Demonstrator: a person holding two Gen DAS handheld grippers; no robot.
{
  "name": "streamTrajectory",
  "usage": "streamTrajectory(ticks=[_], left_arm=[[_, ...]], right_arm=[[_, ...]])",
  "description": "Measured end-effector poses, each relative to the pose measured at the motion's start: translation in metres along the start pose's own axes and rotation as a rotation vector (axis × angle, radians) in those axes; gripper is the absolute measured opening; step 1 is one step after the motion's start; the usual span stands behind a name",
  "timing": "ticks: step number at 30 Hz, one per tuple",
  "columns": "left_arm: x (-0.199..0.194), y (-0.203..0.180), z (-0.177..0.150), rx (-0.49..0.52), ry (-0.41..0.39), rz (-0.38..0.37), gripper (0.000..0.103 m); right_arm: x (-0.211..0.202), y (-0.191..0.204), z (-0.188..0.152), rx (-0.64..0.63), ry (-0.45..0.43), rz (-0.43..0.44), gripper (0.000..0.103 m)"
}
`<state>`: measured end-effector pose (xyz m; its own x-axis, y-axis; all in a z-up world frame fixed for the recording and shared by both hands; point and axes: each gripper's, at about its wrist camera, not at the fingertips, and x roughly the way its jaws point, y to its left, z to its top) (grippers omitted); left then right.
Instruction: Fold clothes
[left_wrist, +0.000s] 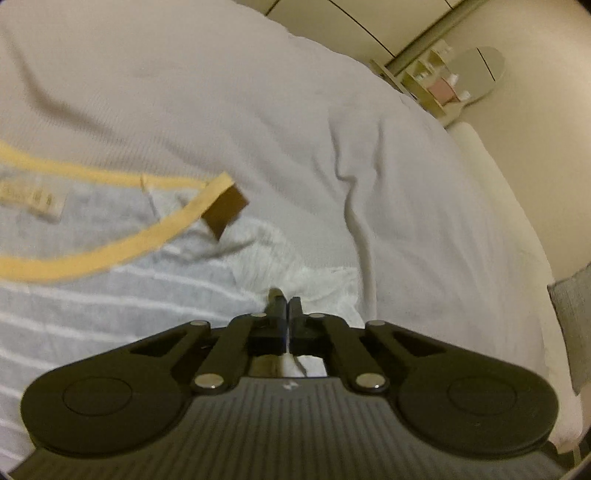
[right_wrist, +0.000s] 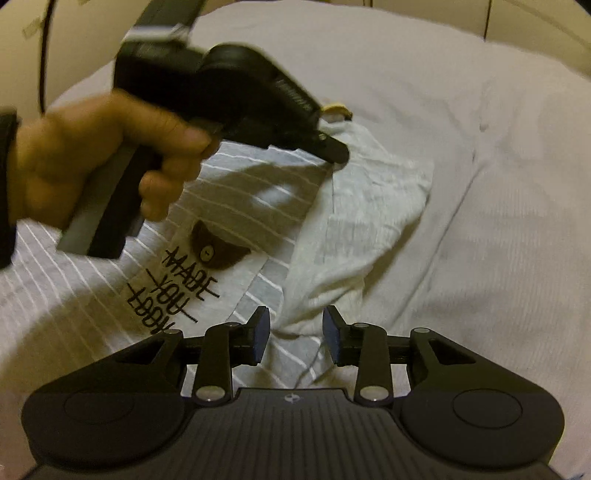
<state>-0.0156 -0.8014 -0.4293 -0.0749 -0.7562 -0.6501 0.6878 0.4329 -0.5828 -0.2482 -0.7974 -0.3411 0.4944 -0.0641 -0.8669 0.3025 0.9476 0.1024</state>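
1. A pale blue T-shirt (right_wrist: 92, 288) with thin white stripes lies spread on a white bed cover (right_wrist: 498, 240).
2. The shirt's yellow-trimmed neckline (left_wrist: 122, 243) points away from the right gripper, toward the far side of the bed; its long axis runs from that gripper up to the collar.
3. One short sleeve (right_wrist: 369, 221) is spread out to the side of the shirt's body, rumpled.
4. The left gripper (right_wrist: 334, 153) is clenched on the fabric at the shoulder seam beside the neckline; a strip of white cloth shows between its closed fingers (left_wrist: 279, 310) in its own camera.
5. A person's hand (right_wrist: 96, 162) grips the left tool's handle above the shirt.
6. The right gripper (right_wrist: 295, 334) hangs released, fingers spread apart, over the shirt's side edge below the sleeve.
7. Black print (right_wrist: 177, 291) reading "MADE YOU LOOK" appears upside down beside a dark brown pocket flap (right_wrist: 218, 247) with a button.
8. A brown tag (left_wrist: 225, 214) and a white label (left_wrist: 33, 199) sit at the collar, blurred and unreadable.
9. The shirt's lower hem is cut off from view.
10. Beyond the bed stand beige walls, a small shelf unit (left_wrist: 432, 83) and a round mirror (left_wrist: 480, 72).
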Motion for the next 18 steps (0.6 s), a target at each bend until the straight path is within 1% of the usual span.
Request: streamTrajectory(ticks=[2,6,8,10,12,14,15,16,18], left_arm=[[0.001,-0.001,0.007,0.014,0.001,0.002,0.0],[0.001,-0.005,0.01,0.035,0.007,0.0,0.0],[0.003,-0.005,0.012,0.044,0.009,0.004,0.0],[0.003,-0.004,0.014,0.052,0.009,0.015,0.0],[0.004,-0.002,0.018,0.062,0.002,0.028,0.0],[0.005,0.0,0.021,0.07,-0.003,0.042,0.0],[0.005,0.001,0.022,0.07,-0.003,0.05,0.0],[0.006,0.003,0.024,0.069,-0.004,0.063,0.0],[0.003,0.004,0.025,0.073,-0.007,0.076,0.0]], right_arm=[[0.006,0.006,0.003,-0.017,-0.003,-0.031,0.036],[0.016,0.009,0.008,-0.033,0.003,-0.08,0.035],[0.021,0.011,0.007,-0.055,0.016,-0.085,0.033],[0.027,0.013,0.006,-0.081,0.032,-0.086,0.009],[0.03,0.016,0.003,-0.119,0.044,-0.078,0.008],[0.032,0.022,-0.003,-0.173,0.058,-0.052,0.009],[0.034,0.021,-0.005,-0.167,0.074,-0.038,0.012],[0.035,0.019,-0.006,-0.15,0.086,-0.025,0.017],[0.032,0.016,-0.006,-0.131,0.093,-0.002,0.021]])
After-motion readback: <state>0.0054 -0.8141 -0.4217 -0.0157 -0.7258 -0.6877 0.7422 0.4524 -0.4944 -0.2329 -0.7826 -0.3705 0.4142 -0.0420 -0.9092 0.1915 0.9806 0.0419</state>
